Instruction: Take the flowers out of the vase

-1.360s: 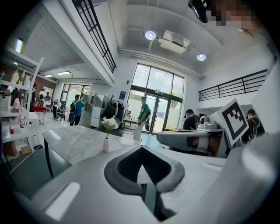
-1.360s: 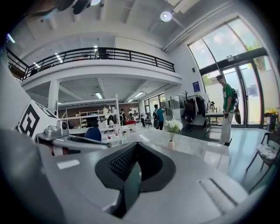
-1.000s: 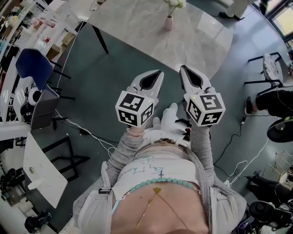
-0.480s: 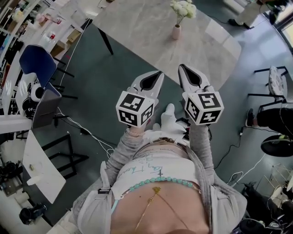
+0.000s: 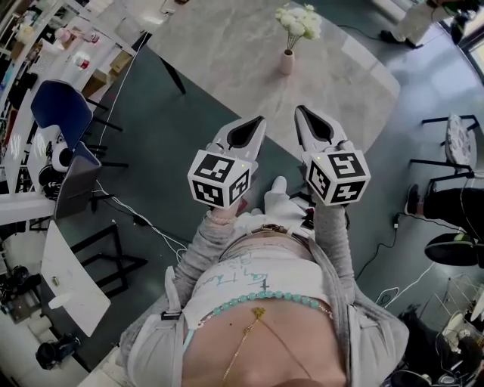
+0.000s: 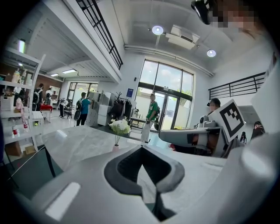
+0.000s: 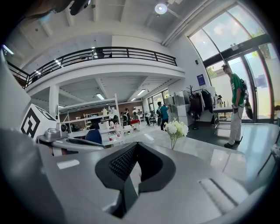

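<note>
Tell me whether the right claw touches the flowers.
Apart: the head view shows bare tabletop between the right claw and the flowers in the vase.

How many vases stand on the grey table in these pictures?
1. The small vase stands toward the far side of the table, with white flowers in it. The head view cuts off the table's far edge, so another could be hidden.
</note>
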